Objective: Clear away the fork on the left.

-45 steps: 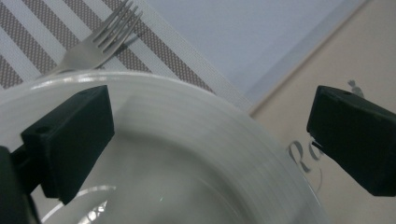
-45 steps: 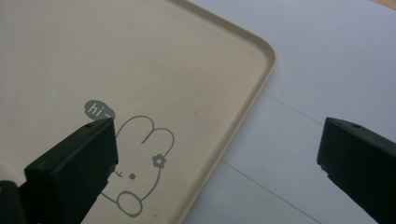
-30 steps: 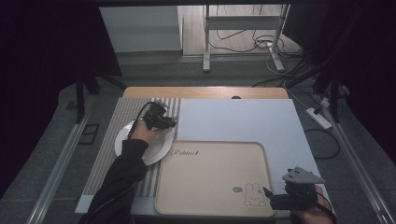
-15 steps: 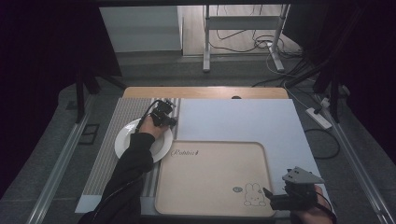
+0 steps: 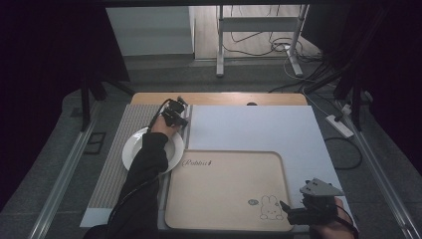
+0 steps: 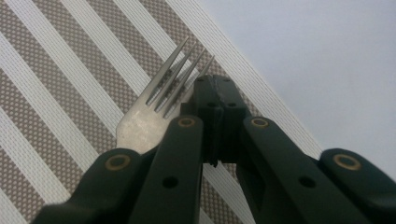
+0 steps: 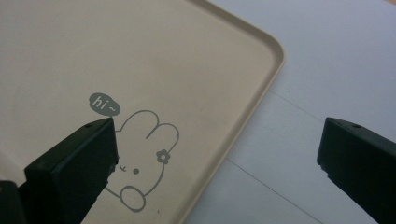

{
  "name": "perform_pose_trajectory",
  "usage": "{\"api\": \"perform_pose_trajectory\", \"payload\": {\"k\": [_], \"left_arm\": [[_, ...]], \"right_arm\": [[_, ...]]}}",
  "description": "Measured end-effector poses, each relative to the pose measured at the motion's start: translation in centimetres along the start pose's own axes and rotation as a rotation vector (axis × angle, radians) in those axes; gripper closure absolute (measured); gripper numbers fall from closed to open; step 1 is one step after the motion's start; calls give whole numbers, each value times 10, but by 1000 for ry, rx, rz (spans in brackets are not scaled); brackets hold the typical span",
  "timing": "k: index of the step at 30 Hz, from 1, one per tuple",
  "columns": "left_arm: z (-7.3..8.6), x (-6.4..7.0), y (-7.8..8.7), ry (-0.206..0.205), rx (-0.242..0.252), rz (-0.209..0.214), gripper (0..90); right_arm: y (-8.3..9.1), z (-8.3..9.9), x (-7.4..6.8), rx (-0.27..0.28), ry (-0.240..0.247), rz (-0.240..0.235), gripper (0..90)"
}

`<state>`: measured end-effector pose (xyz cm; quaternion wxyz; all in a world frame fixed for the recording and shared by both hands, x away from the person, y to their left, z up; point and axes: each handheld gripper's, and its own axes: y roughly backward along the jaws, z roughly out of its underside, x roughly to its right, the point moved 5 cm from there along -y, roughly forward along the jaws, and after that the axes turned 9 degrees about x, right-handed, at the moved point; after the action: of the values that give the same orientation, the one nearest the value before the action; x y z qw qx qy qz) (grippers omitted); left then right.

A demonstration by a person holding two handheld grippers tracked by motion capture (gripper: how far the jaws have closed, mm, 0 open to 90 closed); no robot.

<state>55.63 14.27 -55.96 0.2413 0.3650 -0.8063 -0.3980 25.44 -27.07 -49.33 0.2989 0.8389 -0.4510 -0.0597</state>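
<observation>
Left hand-held gripper (image 5: 174, 115): arm in a dark sleeve (image 5: 142, 184) extended forward and up the left side, jaws pressed together at the tips. Right hand-held gripper (image 5: 293, 213): held low at the near right corner — jaws spread wide apart, nothing between them.

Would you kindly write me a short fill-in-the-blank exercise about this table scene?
1. The left gripper is shut on a ____.
2. The right gripper has its jaws ____, over the near right corner of the tray.
3. The animal drawn on the tray is a ____.
4. Under the person's left forearm a white ____ lies on the striped mat.

Missing words: fork; open; rabbit; plate
</observation>
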Motion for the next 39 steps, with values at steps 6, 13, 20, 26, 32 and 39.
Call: {"api": "perform_pose_trajectory", "payload": {"k": [6, 13, 20, 26, 32, 39], "left_arm": [[4, -1, 5, 14, 28, 48, 888], [6, -16, 29, 6, 78, 25, 561], [11, -31, 37, 12, 96, 3, 275], [16, -43, 35, 60, 81, -16, 59], [22, -48, 29, 56, 49, -32, 0], [27, -52, 22, 31, 2, -48, 19]], "right_arm": [[0, 0, 0, 1, -2, -2, 0], [-1, 0, 0, -4, 6, -2, 0], [-1, 0, -1, -8, 7, -4, 0], [-1, 0, -1, -8, 7, -4, 0], [-1, 0, -1, -7, 7, -5, 0], [-1, 0, -1, -8, 7, -6, 0]]}}
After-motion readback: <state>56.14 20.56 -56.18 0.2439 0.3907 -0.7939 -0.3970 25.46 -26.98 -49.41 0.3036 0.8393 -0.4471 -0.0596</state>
